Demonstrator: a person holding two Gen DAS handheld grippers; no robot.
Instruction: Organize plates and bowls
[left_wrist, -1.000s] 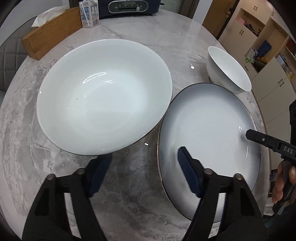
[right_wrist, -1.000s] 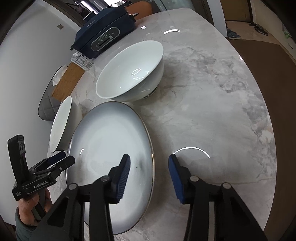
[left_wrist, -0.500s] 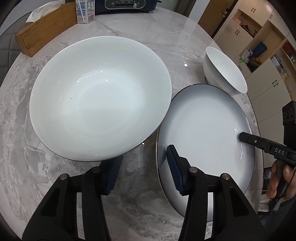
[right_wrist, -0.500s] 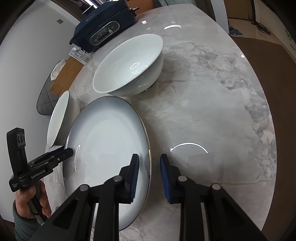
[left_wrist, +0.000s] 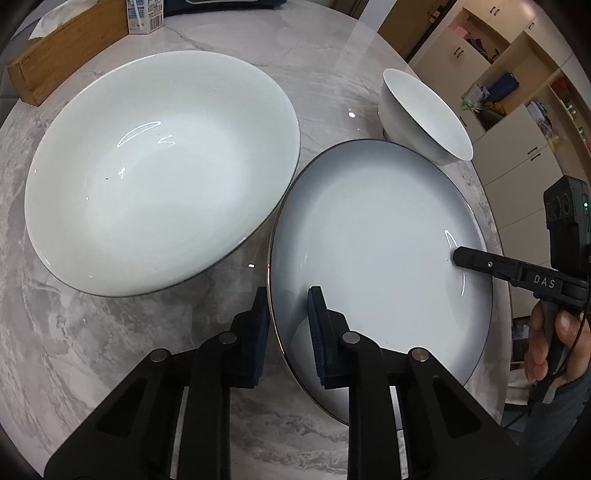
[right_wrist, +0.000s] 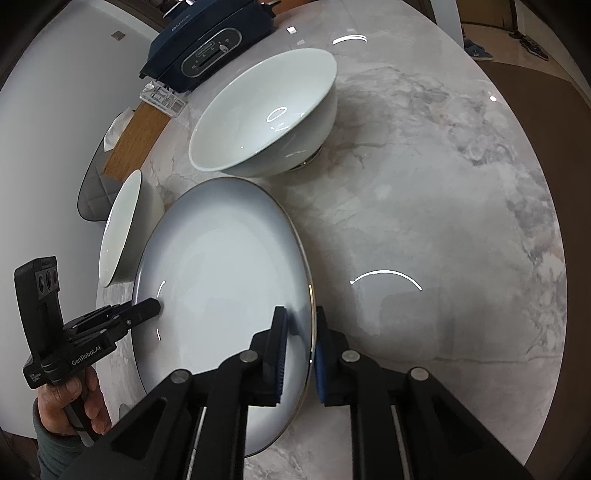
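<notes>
A grey plate (left_wrist: 376, 258) (right_wrist: 221, 280) with a dark rim lies flat on the marble table (left_wrist: 92, 350). My left gripper (left_wrist: 288, 332) straddles its left rim, one pad outside and one over the plate. The jaws are closing, and a slim gap still shows. My right gripper (right_wrist: 300, 350) straddles the opposite rim the same way, its jaws also closing and almost on the rim. Each gripper also shows across the plate in the other view: left gripper (right_wrist: 144, 310), right gripper (left_wrist: 476, 262). A large white bowl (left_wrist: 159, 170) (right_wrist: 122, 229) stands beside the plate. A smaller white bowl (left_wrist: 424, 114) (right_wrist: 266, 114) stands behind it.
A wooden tissue box (left_wrist: 66, 55) (right_wrist: 136, 136), a small carton (left_wrist: 144, 16) and a dark blue appliance (right_wrist: 207, 48) line the table's far side. Bare marble (right_wrist: 443, 221) spreads right of the plate. Cupboards (left_wrist: 517, 129) stand beyond the table.
Both pairs of jaws have narrowed around the plate's rim. My left gripper has shifted right, so its left finger now sits at the rim and no longer under the large bowl's edge.
</notes>
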